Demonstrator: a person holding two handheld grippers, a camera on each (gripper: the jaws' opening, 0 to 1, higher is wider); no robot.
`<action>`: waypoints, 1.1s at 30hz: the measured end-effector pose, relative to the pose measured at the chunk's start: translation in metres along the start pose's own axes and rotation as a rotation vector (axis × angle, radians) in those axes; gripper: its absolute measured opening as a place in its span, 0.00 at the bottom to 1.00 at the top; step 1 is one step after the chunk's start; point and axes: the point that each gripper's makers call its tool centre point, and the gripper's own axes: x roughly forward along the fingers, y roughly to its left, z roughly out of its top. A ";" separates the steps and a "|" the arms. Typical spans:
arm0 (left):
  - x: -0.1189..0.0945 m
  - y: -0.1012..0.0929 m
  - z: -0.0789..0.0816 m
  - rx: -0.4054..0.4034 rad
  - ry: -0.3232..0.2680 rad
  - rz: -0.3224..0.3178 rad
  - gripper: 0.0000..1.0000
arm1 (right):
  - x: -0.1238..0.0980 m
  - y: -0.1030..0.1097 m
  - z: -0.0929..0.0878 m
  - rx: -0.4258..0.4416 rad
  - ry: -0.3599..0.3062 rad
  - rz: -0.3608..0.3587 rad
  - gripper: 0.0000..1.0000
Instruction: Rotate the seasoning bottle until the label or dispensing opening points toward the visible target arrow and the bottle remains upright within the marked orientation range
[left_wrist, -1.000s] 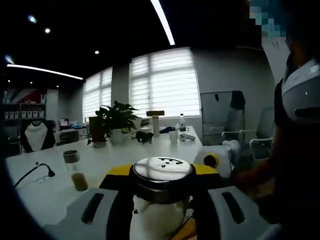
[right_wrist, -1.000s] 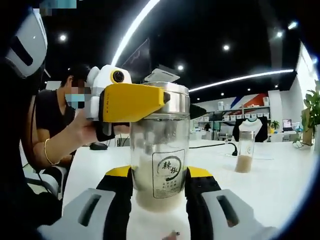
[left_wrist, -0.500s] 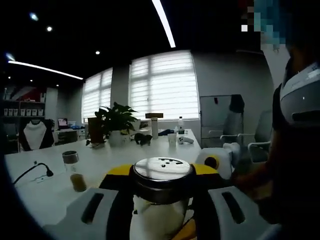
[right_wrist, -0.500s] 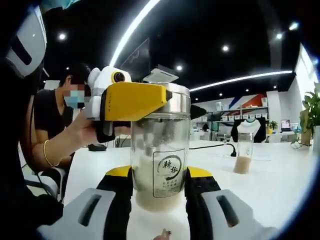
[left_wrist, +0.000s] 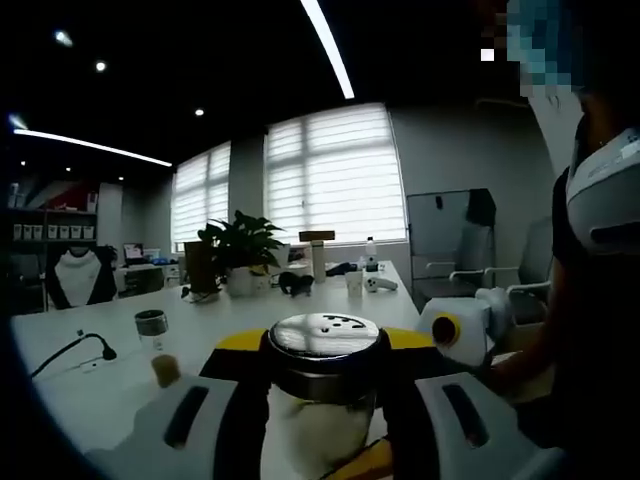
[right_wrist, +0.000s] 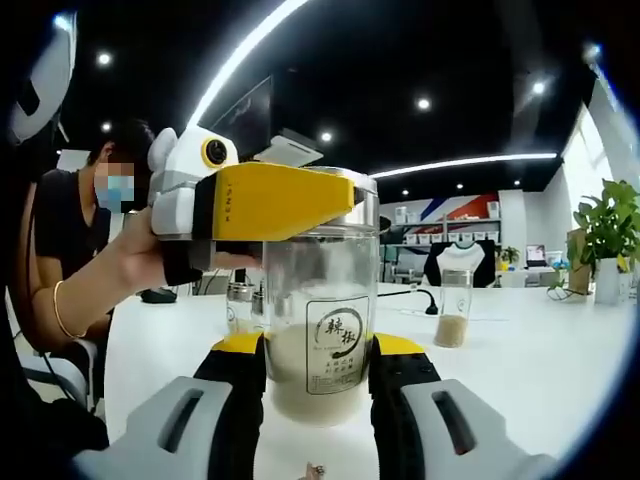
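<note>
The seasoning bottle (right_wrist: 318, 330) is a clear glass jar of pale powder, standing upright over the white table (right_wrist: 540, 370). Its round label (right_wrist: 336, 343) faces the right gripper view. My right gripper (right_wrist: 318, 350) is shut on the lower part of the glass body, a yellow-edged jaw on each side. My left gripper (left_wrist: 325, 350) is shut on the steel shaker lid (left_wrist: 322, 335), whose holes face up. In the right gripper view, the left gripper (right_wrist: 270, 200) comes in from the left with a hand behind it. The right gripper's white body (left_wrist: 455, 325) sits right of the lid.
A second small jar of powder (right_wrist: 453, 320) (left_wrist: 152, 345) stands farther along the table beside a black cable (left_wrist: 75, 350). Small shakers (right_wrist: 240, 305) stand behind the bottle. Potted plants (left_wrist: 240, 250) (right_wrist: 600, 235) sit far off. A seated person (right_wrist: 60, 240) is at the left.
Both views have swung a little, so the background slid sideways. The bottle stays in both grips, and its label still faces the right gripper view.
</note>
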 end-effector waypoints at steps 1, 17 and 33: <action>0.001 0.001 -0.001 -0.006 0.001 0.013 0.44 | 0.000 -0.002 -0.001 0.004 0.003 -0.022 0.38; 0.003 0.020 -0.010 -0.007 -0.014 0.334 0.44 | 0.005 -0.016 -0.006 -0.027 -0.003 -0.203 0.38; -0.002 0.022 -0.017 0.052 -0.002 0.543 0.54 | 0.009 -0.011 -0.002 -0.061 -0.028 -0.248 0.38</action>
